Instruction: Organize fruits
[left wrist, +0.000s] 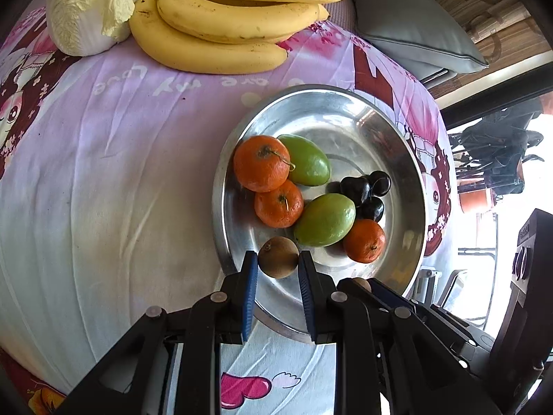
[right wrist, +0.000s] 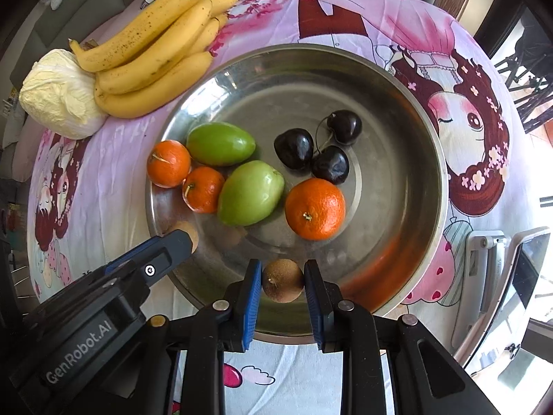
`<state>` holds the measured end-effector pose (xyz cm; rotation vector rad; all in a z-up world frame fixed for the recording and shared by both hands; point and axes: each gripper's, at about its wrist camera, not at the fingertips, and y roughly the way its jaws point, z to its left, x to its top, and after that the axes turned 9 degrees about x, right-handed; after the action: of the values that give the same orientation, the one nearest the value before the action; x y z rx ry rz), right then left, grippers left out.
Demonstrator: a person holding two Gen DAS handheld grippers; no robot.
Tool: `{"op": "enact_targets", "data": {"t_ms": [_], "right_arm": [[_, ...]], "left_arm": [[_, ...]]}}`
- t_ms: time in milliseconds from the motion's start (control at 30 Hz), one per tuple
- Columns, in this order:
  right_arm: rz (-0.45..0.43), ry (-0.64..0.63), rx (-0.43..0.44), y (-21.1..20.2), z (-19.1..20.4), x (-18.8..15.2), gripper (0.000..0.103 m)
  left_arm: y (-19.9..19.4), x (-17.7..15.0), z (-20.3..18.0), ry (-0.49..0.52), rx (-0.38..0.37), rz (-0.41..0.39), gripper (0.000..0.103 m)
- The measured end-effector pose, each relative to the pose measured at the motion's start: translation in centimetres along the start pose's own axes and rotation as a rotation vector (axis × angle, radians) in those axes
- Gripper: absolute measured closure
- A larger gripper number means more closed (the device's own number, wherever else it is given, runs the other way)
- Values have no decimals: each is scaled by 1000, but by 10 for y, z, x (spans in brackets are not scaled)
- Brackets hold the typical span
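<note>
A round steel bowl (left wrist: 408, 159) (right wrist: 397, 110) sits on a pink cartoon cloth. It holds three oranges (right wrist: 315, 209), two green fruits (right wrist: 250, 192) and three dark cherries (right wrist: 330, 164). My left gripper (left wrist: 278, 263) is shut on a brown kiwi (left wrist: 278, 257) over the bowl's near left rim. My right gripper (right wrist: 282, 280) is shut on another brown kiwi (right wrist: 283, 280) over the bowl's near rim. The left gripper also shows in the right wrist view (right wrist: 179, 242), with its kiwi (right wrist: 191, 231) partly hidden.
A bunch of bananas (left wrist: 221, 20) (right wrist: 155, 48) and a pale cabbage (left wrist: 86, 10) (right wrist: 58, 93) lie on the cloth beyond the bowl. Grey cushions (left wrist: 414, 31) lie at the back. A white stand (right wrist: 490, 263) is at the right edge.
</note>
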<state>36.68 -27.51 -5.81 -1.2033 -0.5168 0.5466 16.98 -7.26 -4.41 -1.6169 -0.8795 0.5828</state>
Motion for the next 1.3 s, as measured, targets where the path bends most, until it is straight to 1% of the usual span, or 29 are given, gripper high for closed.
{"op": "enact_targets", "data": {"t_ms": [200,367,600,700,733,767,833,867,933,967,1000,1033,1067,1100,1133,1167,1200,1267,1300], "right_arm": [[27,13,-11,11,-7,-2,76],[41,16,-14,19,-8,-5,76],[43,5,-27,25,-2,2,75],[38,5,-29,22,3,2,73],[37,6,-29,21,5,2,71],[35,7,-30,20,6,3,65],[31,10,-35,18,10,2,60],[30,11,-35,16,12,2,60],[26,13,-38,14,16,1,60],[23,13,-40,12,19,-1,59],[22,11,-43,11,22,-1,57],[20,8,-48,10,25,-2,51],[17,5,-55,9,28,-3,40],[13,1,-59,8,31,-4,36],[10,-4,-59,8,34,-6,33],[7,-5,-59,7,37,-7,32],[4,-5,-60,6,39,-10,31],[-4,-5,-63,4,45,-14,25],[-8,-6,-65,5,51,-17,23]], "left_arm": [[9,-2,-2,10,15,27,78],[14,-3,-1,11,6,56,78],[12,-2,0,11,-4,71,78],[7,-3,3,12,-11,71,78],[4,-3,4,13,-11,70,77],[2,-3,5,15,-9,67,75],[-4,-4,8,15,6,61,66],[-6,-4,10,15,17,59,61],[-11,-5,17,8,38,59,58],[-12,-5,21,1,53,61,53],[-14,-6,26,-8,70,62,45],[-16,-6,30,-15,86,61,42],[-19,-7,35,-21,105,55,36],[-21,-8,40,-25,126,47,31],[-24,-9,45,-26,145,40,29],[-26,-10,50,-28,162,34,25],[-28,-12,55,-33,178,28,24],[-33,-14,67,-49,196,19,22],[-36,-16,73,-60,203,16,18]]}}
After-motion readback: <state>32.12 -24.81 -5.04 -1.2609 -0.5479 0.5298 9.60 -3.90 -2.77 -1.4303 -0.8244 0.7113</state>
